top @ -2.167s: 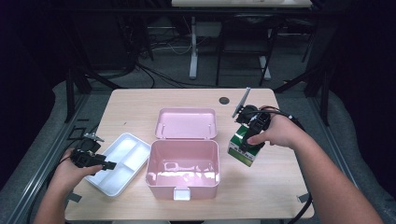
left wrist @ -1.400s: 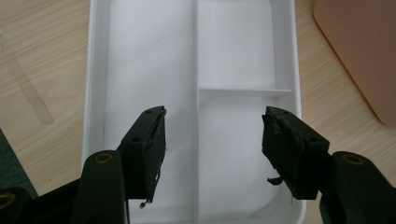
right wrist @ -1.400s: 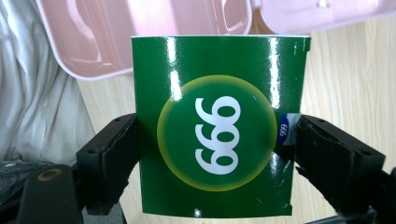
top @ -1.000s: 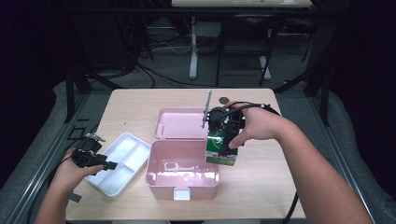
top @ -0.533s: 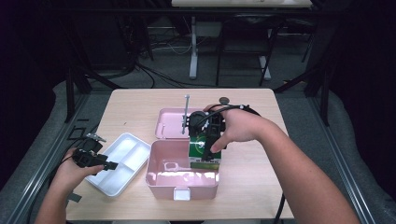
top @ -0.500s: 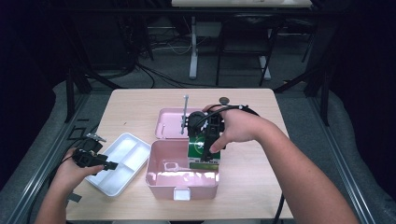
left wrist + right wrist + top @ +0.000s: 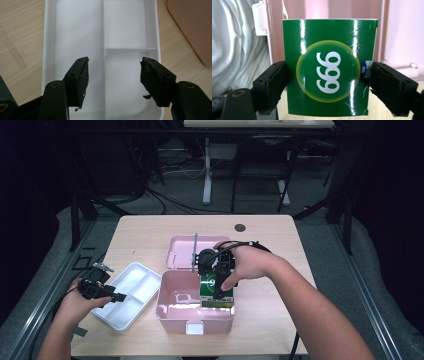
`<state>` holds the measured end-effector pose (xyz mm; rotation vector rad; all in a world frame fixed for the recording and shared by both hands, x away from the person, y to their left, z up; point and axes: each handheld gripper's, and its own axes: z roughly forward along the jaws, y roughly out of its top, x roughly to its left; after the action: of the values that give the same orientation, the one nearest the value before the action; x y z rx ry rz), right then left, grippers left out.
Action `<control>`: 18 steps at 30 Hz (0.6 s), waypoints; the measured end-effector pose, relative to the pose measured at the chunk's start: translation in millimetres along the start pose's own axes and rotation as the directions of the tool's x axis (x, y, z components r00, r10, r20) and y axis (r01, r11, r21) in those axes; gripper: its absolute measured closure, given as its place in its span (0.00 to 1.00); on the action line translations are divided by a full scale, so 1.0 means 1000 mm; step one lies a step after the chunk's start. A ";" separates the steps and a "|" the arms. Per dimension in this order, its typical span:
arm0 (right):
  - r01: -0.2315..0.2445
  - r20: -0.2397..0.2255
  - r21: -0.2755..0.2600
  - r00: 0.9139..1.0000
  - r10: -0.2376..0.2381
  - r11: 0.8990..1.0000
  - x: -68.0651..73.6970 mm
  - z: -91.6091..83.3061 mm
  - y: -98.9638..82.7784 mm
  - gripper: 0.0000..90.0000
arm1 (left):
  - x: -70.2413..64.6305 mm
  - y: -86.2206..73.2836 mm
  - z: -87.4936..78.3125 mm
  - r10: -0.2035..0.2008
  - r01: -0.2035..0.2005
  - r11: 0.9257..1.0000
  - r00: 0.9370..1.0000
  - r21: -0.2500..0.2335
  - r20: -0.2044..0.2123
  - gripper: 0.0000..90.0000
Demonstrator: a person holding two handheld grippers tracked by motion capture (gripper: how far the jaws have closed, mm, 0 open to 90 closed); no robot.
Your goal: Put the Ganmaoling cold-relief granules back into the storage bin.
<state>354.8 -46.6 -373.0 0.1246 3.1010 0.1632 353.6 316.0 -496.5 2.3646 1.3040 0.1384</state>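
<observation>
- Right now your right gripper (image 7: 218, 287) is clamped on the glossy green cardboard box with the white "999" in a yellow circle (image 7: 329, 67), one jaw pressing each side of it.
- That green box (image 7: 216, 292) sits low at the right end of the open pink plastic lunch case (image 7: 172, 302), just inside its rim; whether it touches the floor of the case can't be told.
- Risk, as a judgement: letting go while the box is tilted or riding the wall could leave it leaning on the rim or tip it out.
- Another: pushing down hard could dent the cardboard or shove the light case across the wooden table (image 7: 145, 232).
- Your right hand (image 7: 250, 262) reaches in from the right, wrist bent, jaws pointing down.
- Your left gripper (image 7: 113, 75) hangs with its jaws spread wide, holding nothing, above the white divided plastic tray (image 7: 125, 30) left of the case.
</observation>
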 end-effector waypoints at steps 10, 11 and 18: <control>0.002 -0.017 0.008 1.000 -0.001 1.000 0.000 0.026 0.000 0.18 | 0.000 0.000 0.001 0.001 -0.001 1.000 1.000 0.004 0.000 0.44; 0.007 -0.015 0.008 1.000 -0.007 1.000 -0.001 0.027 0.000 0.18 | 0.000 0.000 0.001 0.001 -0.001 1.000 1.000 0.004 0.001 0.44; 0.003 -0.026 0.007 1.000 -0.003 1.000 -0.002 0.042 0.000 0.18 | 0.000 0.000 0.002 0.000 0.000 1.000 1.000 0.006 0.001 0.44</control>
<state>358.9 -42.6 -415.0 0.1195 3.1279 0.1551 354.5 315.4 -498.3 2.3697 1.3054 0.1329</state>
